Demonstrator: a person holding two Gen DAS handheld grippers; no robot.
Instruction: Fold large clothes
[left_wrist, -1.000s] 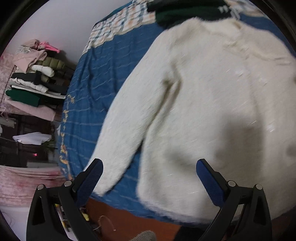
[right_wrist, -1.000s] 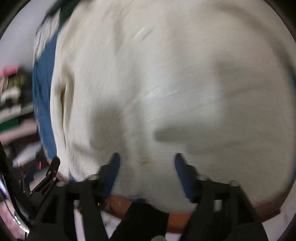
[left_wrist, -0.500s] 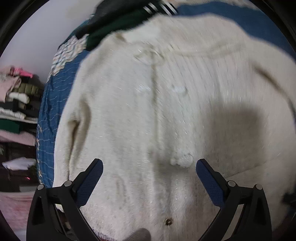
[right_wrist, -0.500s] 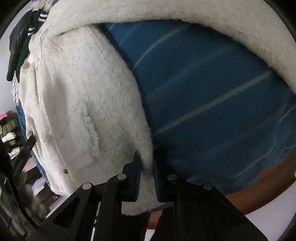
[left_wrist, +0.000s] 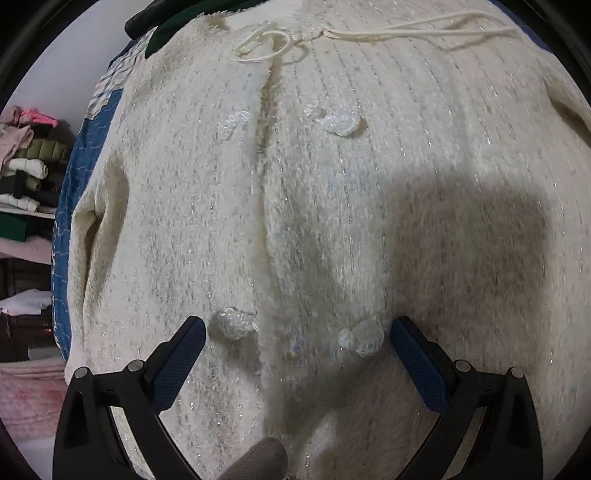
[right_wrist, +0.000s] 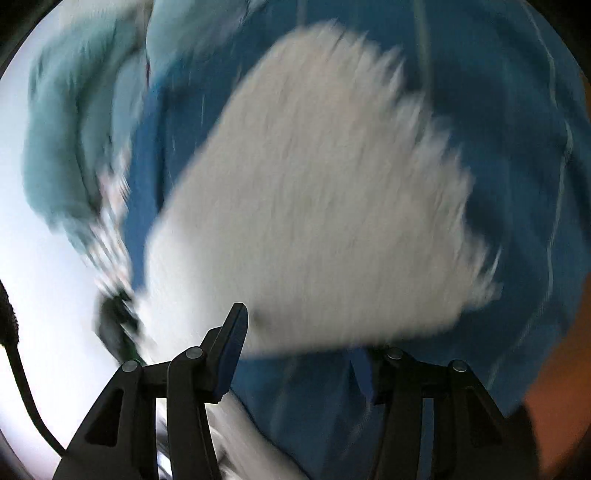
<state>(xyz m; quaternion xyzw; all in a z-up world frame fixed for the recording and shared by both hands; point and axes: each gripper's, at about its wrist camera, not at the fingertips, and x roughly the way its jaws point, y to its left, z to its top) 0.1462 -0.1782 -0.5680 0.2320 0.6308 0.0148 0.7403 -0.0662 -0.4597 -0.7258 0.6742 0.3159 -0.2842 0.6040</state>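
Note:
A cream fuzzy cardigan (left_wrist: 332, 221) with clear knot buttons and a neck drawstring lies front up on the blue bedspread (left_wrist: 79, 155). My left gripper (left_wrist: 297, 338) is open, low over the cardigan's lower front, with two buttons between its blue pads. My right gripper (right_wrist: 306, 339) is open. In its blurred view a fuzzy cream part of the cardigan (right_wrist: 314, 192), likely a sleeve end, lies on the blue bedspread (right_wrist: 517, 147) just ahead of the fingertips.
Shelves with stacked folded clothes (left_wrist: 26, 166) stand left of the bed. A dark green garment (left_wrist: 173, 18) lies above the cardigan's collar. A teal fabric heap (right_wrist: 74, 129) shows at the left of the right wrist view. The bed's orange edge (right_wrist: 554, 387) is near.
My left gripper moved closer over the cardigan's front. My right gripper, shut on the cardigan's edge half a second ago, has opened and swung fast to a sleeve end.

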